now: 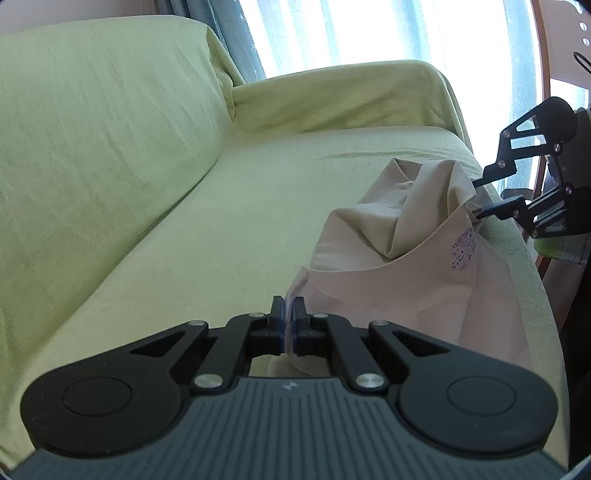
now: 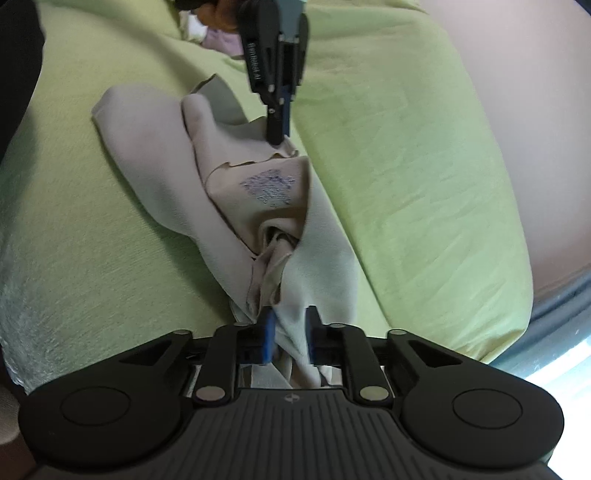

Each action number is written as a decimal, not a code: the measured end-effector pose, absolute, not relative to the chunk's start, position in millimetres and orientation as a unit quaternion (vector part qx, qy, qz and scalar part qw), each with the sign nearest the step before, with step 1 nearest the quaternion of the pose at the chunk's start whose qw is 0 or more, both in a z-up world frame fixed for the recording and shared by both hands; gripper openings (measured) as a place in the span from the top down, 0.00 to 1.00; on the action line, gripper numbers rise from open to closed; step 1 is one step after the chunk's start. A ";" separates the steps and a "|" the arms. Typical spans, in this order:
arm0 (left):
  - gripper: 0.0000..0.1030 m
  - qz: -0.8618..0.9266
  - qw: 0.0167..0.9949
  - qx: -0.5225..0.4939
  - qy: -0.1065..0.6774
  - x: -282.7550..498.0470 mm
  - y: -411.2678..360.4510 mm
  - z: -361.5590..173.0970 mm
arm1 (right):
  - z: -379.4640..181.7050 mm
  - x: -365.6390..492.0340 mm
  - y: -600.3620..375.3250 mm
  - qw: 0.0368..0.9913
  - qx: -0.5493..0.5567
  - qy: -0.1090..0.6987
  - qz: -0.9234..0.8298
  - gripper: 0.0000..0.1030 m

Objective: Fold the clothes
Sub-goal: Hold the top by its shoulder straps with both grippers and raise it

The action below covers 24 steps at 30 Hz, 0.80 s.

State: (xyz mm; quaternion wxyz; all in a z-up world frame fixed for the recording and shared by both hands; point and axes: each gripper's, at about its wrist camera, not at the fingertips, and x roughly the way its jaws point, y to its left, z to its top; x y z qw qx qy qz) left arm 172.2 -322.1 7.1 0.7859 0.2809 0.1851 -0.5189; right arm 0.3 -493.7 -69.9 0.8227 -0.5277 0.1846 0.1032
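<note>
Both grippers pinch the beige garment point(image 1: 373, 254): the left gripper point(image 1: 289, 308) clamped on one edge, the right gripper point(image 2: 289, 325) around a bunched end, lifting it off the sofa point(image 1: 207, 206), likely to spread it.

sofa cover point(image 1: 155, 192): green, wrinkled
curtain point(image 1: 236, 37): 12 o'clock, blue-grey
window point(image 1: 388, 29): 1 o'clock, bright
wooden frame point(image 1: 543, 74): 2 o'clock
</note>
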 end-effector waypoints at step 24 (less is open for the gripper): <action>0.99 -0.444 0.832 0.315 0.106 133.9 -307.2 52.0 | 13.5 -8.2 -493.8 0.872 -0.465 0.151 0.021 1.00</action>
